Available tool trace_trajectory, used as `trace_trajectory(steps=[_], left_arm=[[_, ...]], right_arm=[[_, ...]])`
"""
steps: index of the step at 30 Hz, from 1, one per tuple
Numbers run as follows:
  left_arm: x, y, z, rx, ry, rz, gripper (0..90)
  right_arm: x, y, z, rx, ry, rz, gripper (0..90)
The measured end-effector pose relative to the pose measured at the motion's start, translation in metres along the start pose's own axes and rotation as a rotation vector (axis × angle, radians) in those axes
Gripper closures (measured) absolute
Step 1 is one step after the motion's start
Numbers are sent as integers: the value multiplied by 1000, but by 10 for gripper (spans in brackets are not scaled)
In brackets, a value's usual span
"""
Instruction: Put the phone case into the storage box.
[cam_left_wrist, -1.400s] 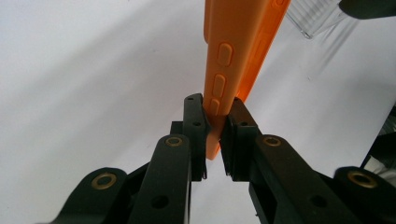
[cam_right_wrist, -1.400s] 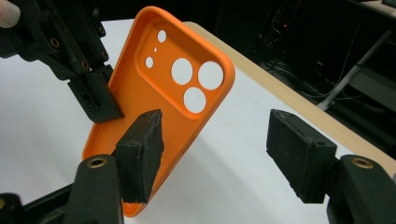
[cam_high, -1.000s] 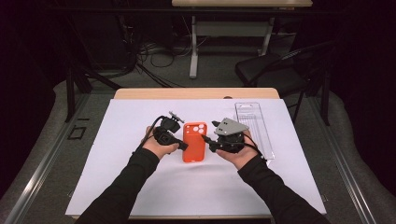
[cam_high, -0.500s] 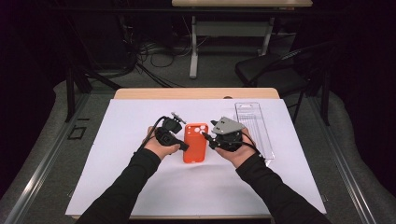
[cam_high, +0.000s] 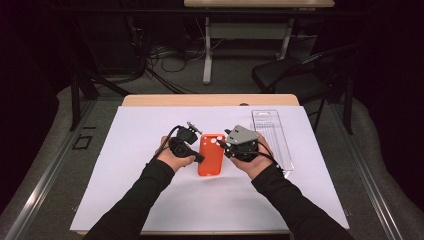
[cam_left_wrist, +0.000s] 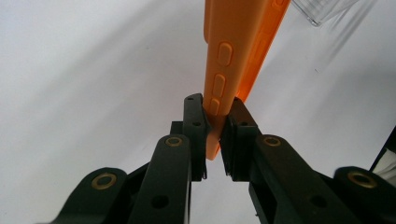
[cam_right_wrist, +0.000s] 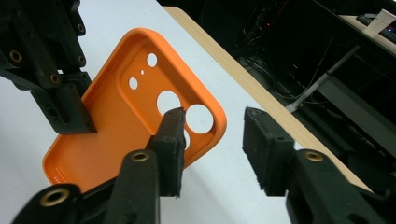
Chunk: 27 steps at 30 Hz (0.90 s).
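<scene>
I have the orange phone case (cam_high: 210, 154) lifted off the white table cover (cam_high: 125, 190) near the middle of the table, held between my two hands in the high view. The left gripper (cam_left_wrist: 211, 133) is clamped on one long edge of the case (cam_left_wrist: 233, 60): in the left gripper view both pads press the rim just below the moulded side buttons, and the case stands edge-on, rising away from the jaws. The right gripper (cam_right_wrist: 212, 149) has no hold yet. In the right gripper view its jaws straddle the corner of the case (cam_right_wrist: 116, 121) with the camera cut-outs, the near pad (cam_right_wrist: 170, 140) overlapping the open inner face and the far pad (cam_right_wrist: 264, 149) standing off beyond the rim with bare table between them. These jaws have just been closing, and the case wall lies between them but is not yet pinched. I judge the step in hand to be the taking of a second grip, so that the case is held at two points. The next move calls for the right jaws to finish closing squarely on the rim at that corner, without sliding into a lens hole, while the left keeps its clamp steady. The soft wall may flex or twist if the two grips pull against each other. A clear plastic blister pack (cam_high: 272, 137) lies on the cover just beyond the right hand (cam_high: 252, 160), apart from the case.
</scene>
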<state>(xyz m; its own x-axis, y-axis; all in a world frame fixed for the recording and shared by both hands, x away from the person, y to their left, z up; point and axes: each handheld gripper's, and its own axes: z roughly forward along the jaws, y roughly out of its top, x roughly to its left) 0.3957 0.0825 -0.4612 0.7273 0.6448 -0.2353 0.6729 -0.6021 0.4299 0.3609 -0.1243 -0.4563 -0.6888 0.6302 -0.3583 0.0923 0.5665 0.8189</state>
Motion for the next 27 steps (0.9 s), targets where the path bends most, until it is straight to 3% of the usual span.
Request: trace_trajectory(steps=[15,27], left_arm=[[-6,1,0,5,37,32,812],[-10,2,0,11,70,60,812]], right_arm=[[0,3,-1,22,24,19,722],[-2,2,-2,34,32,36,754]])
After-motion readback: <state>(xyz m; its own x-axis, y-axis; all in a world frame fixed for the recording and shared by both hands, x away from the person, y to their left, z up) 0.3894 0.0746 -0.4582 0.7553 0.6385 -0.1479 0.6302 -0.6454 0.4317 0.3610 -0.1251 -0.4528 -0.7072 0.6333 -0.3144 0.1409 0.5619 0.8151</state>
